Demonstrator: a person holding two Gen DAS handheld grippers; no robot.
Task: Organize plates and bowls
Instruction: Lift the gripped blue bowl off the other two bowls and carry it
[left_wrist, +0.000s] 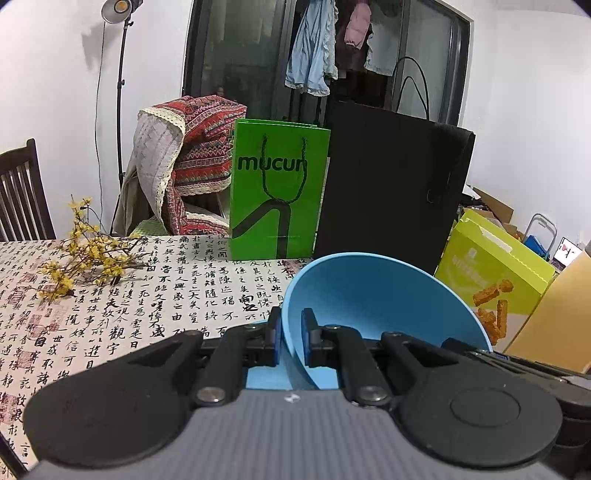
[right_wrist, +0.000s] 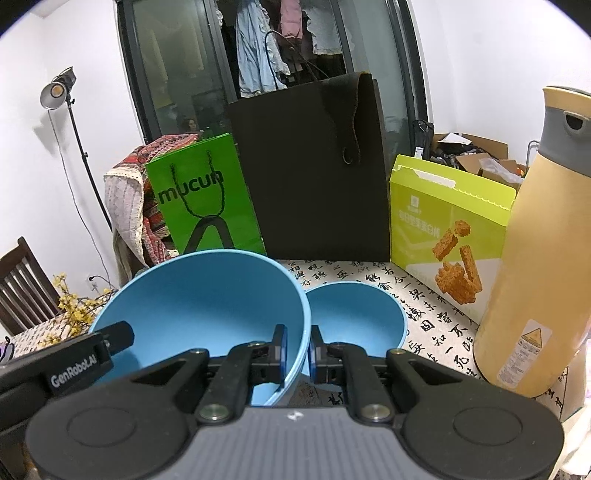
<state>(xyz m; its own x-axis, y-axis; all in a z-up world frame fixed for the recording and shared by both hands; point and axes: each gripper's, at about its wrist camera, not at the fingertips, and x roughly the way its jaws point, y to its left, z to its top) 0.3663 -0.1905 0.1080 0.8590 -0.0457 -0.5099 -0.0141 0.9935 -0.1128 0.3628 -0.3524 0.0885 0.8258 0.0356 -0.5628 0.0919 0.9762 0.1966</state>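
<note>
The left gripper (left_wrist: 291, 338) pinches the near left rim of a large blue bowl (left_wrist: 376, 306), one pad inside the wall and one outside, so the bowl hangs tilted just ahead of it above the calligraphy-printed worktop (left_wrist: 147, 295). The right gripper (right_wrist: 298, 350) clamps the opposite rim of the same bowl (held between both tools), which fills the left half of its view. A smaller blue bowl (right_wrist: 354, 314) sits on the worktop just right of the large one, in front of a black bag (right_wrist: 314, 166) and near a snack box (right_wrist: 450, 229).
</note>
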